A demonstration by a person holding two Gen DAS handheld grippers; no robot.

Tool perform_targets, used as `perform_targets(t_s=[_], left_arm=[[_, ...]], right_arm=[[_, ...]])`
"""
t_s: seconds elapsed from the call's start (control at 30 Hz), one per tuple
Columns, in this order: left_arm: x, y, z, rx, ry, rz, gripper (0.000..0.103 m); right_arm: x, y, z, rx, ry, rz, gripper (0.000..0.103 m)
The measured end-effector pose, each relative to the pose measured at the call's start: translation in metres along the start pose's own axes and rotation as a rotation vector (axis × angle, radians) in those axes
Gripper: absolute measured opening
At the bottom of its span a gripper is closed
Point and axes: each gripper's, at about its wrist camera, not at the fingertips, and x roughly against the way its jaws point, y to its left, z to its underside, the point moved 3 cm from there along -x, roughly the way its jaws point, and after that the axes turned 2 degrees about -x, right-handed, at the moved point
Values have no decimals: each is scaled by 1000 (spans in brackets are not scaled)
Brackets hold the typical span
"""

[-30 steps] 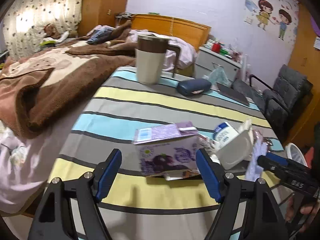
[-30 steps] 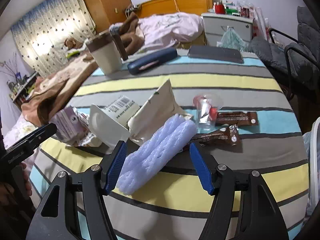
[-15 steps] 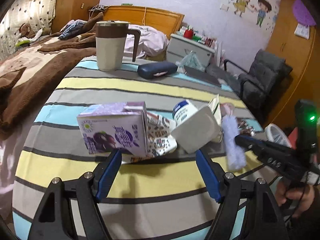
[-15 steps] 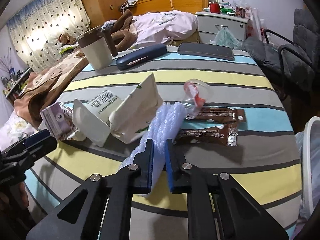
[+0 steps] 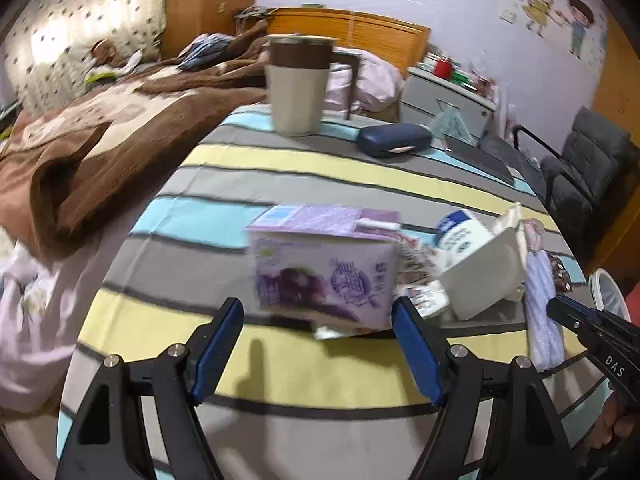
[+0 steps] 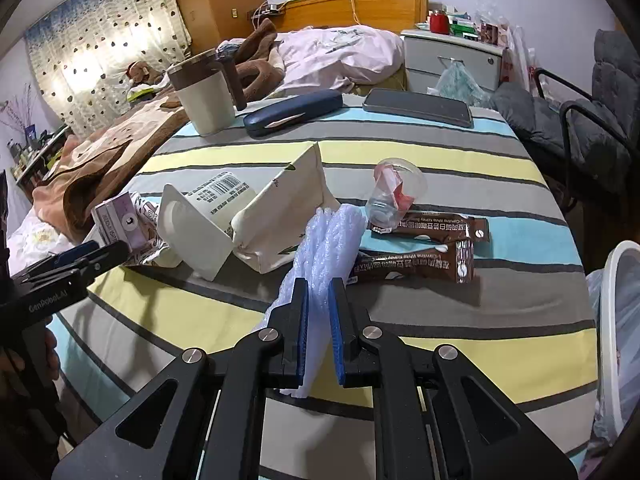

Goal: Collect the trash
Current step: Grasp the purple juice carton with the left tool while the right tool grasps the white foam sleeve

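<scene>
My right gripper (image 6: 319, 284) is shut on a pale lilac bubble-wrap sleeve (image 6: 330, 236), squeezed flat between the blue pads; the same bubble-wrap sleeve (image 5: 541, 300) shows at the right of the left wrist view. My left gripper (image 5: 318, 310) stands open just short of a purple drink carton (image 5: 324, 264), which lies between and beyond the fingertips without touching them. Beside the carton are a white crumpled carton (image 6: 276, 220), a white lid (image 6: 192, 232), a clear plastic cup (image 6: 394, 192) and two brown snack wrappers (image 6: 428, 246) on the striped tablecloth (image 6: 420, 152).
A beige mug with a brown lid (image 6: 204, 96), a dark blue glasses case (image 6: 292, 112) and a dark tablet (image 6: 418, 106) sit at the table's far side. A white bin (image 6: 620, 320) stands at the right edge. A bed with a brown blanket lies left, a grey chair right.
My right gripper went from open around the bubble-wrap sleeve to shut on it. The left gripper swung sideways and back and now faces the purple carton from closer.
</scene>
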Motion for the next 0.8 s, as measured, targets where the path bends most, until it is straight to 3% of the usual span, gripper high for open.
perform_targets(t_s=[0.3, 0.6, 0.8], left_arm=[[22, 45, 15, 44, -22, -99, 78], [34, 28, 2, 108, -89, 60, 81], [20, 21, -17, 123, -86, -9, 81]], right_arm=[[0, 1, 3, 7, 4, -12, 13], [0, 4, 3, 22, 0, -2, 13], [-1, 4, 2, 25, -1, 1, 13]])
